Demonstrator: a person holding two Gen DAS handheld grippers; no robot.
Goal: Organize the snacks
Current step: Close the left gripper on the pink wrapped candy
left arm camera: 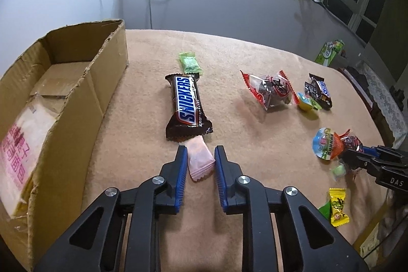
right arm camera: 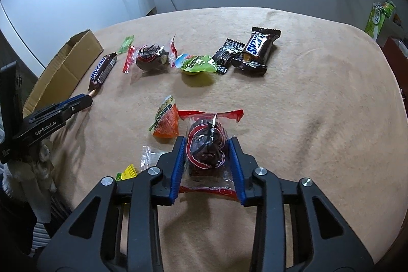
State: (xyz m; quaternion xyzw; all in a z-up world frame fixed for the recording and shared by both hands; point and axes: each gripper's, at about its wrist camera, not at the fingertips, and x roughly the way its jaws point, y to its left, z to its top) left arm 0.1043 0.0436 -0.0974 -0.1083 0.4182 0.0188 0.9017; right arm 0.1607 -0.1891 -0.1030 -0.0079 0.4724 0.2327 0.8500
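My left gripper is shut on a small pink candy lying on the beige cloth, just in front of a Snickers bar. My right gripper is shut on a clear red-edged packet of dark fruit, resting on the cloth. An orange jelly cup lies just left of that packet. The open cardboard box stands at the left with a pink-printed bread bag inside. The left gripper also shows in the right wrist view.
On the cloth lie a green candy, a second red fruit packet, a green jelly cup, a black sachet, a mini Snickers and a yellow candy. A green carton stands beyond the table's right edge.
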